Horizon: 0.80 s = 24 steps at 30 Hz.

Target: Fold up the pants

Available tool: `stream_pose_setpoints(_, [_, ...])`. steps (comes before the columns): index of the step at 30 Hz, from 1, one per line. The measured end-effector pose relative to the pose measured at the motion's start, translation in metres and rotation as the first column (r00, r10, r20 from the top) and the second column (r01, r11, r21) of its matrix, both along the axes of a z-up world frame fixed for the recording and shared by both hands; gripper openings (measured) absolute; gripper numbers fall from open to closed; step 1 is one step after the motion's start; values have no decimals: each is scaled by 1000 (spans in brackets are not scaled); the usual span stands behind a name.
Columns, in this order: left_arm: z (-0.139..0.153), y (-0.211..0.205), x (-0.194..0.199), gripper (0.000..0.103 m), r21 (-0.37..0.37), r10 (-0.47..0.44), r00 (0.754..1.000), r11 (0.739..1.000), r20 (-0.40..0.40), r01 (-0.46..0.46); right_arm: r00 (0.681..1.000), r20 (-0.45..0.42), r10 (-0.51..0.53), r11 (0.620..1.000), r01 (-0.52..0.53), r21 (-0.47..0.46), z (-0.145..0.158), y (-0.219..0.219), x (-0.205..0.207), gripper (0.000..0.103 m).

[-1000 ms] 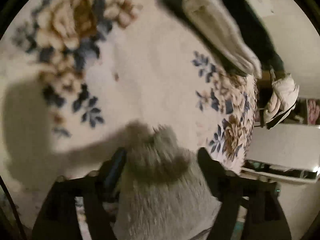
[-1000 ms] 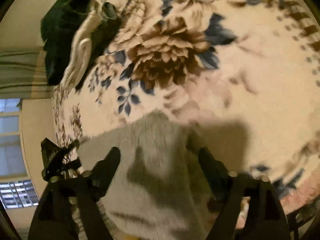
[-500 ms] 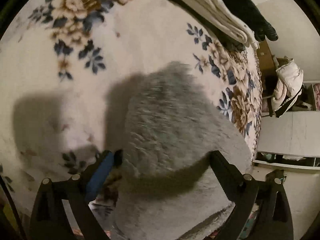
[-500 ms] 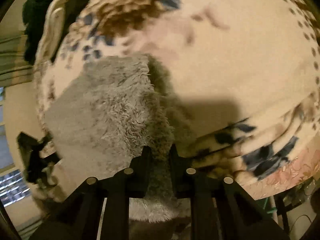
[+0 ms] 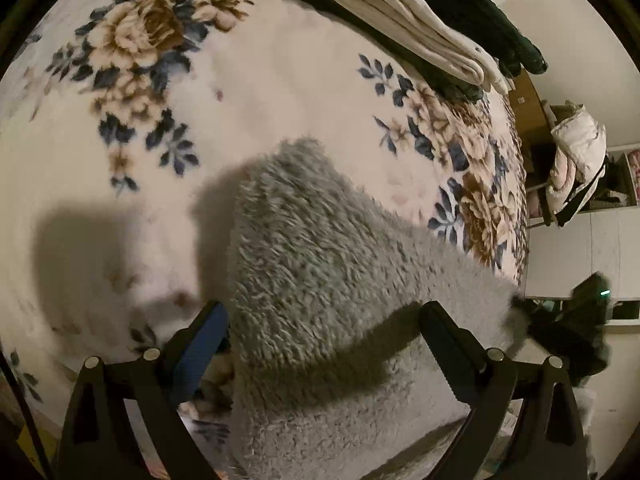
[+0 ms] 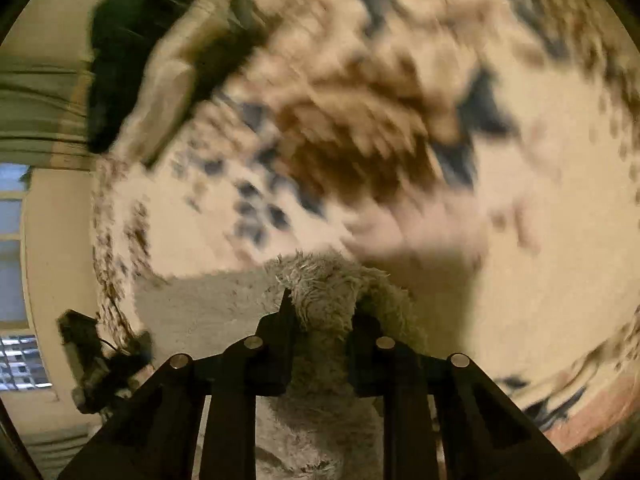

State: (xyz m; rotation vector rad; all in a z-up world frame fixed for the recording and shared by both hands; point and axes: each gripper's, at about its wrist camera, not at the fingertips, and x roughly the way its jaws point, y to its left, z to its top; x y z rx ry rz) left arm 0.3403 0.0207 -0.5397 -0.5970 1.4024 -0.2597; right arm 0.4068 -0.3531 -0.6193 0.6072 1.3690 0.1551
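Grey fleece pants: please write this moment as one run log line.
left tongs: open, over grey fleece pants | right tongs: just closed, pinching a fold | pants on floral blanket

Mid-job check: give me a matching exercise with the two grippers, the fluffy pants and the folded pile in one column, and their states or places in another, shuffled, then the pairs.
Things:
1. left gripper
2. right gripper
3. grey fluffy pants
4. folded cream cloth

States or places:
A. lying on dark clothes at the far edge of the floral blanket
B. pinched shut on a bunched edge of fluff
C. jaws wide, one on each side of the fluff, pads not pressing
D. spread on the blanket close to both grippers

Pairs: 1-C, 2-B, 3-D, 4-A
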Motion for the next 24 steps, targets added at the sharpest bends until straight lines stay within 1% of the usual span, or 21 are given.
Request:
stream_pose_setpoints(1, [-2,0,-1,98,-7,-1,1000,1000,-6,1,999,41,-7,1000,8,-15,11,0,1,21])
stream_pose_setpoints(3, [-5,0,-3,98,-20,2,1000,1000,-18,-3,994,104,-21,999,25,-40,20,3,10,20])
stream_pose_setpoints(4, [-8,-1,-5,98,-27,3,1000,1000,-23,-3,993,111,-32,998,38,-51,19,2,14,20])
stream_pose_setpoints(6, [-11,-1,-7,98,-27,5,1000,1000,-30,-6,996,67,-51,997,55,-60,1,-1,27,20])
stream_pose_setpoints(8, [-13,-1,-9,98,-30,5,999,1000,-35,-6,1000,-3,-15,997,15,-74,-28,1,39,20])
stream_pose_setpoints(9, [-14,0,-9,98,-29,6,999,1000,-38,-8,998,-70,7,998,-12,-61,-47,2,43,25])
stream_pose_setpoints(10, [-14,1,-11,98,-30,8,999,1000,-40,-9,992,-126,10,1000,-13,-26,-60,-2,42,30])
stream_pose_setpoints(11, [-12,1,-11,98,-33,7,999,999,-37,-8,989,-149,-2,1000,5,20,-64,-7,39,31])
stream_pose_setpoints(12, [-10,2,-13,98,-32,6,999,999,-32,-7,990,-141,-21,997,32,73,-61,-14,33,47])
stream_pose_setpoints(13, [-8,3,-15,98,-28,6,1000,1000,-26,-7,991,-131,-35,994,48,96,-54,-21,25,75])
stream_pose_setpoints(14, [-6,5,-17,98,-29,8,1000,1000,-24,-9,990,-130,-50,994,63,93,-47,-27,15,86])
stream_pose_setpoints(15, [-4,6,-20,98,-39,13,1000,999,-25,-14,988,-132,-75,992,88,88,-40,-36,1,90])
stream_pose_setpoints(17, [-2,7,-26,98,-53,21,999,998,-27,-22,982,-160,-103,984,124,126,-39,-47,-29,90])
stream_pose_setpoints(19, [-1,6,-35,98,-62,19,999,998,-32,-21,967,-235,-99,978,139,157,-51,-49,-58,90])
stream_pose_setpoints(20, [-2,4,-39,98,-63,16,999,998,-38,-19,954,-290,-80,977,133,169,-63,-46,-73,90])
stream_pose_setpoints(21, [-4,2,-45,98,-64,12,999,998,-49,-15,944,-320,-77,972,142,186,-72,-44,-87,87])
stream_pose_setpoints(22, [-5,0,-48,98,-70,8,998,997,-57,-12,942,-325,-86,966,158,203,-76,-43,-96,57])
stream_pose_setpoints(23, [-8,-3,-53,98,-75,2,998,997,-70,-8,937,-336,-99,958,181,223,-80,-40,-110,34])
stream_pose_setpoints(24, [-10,-4,-56,98,-76,-1,997,997,-78,-5,932,-348,-102,958,186,217,-80,-38,-118,24])
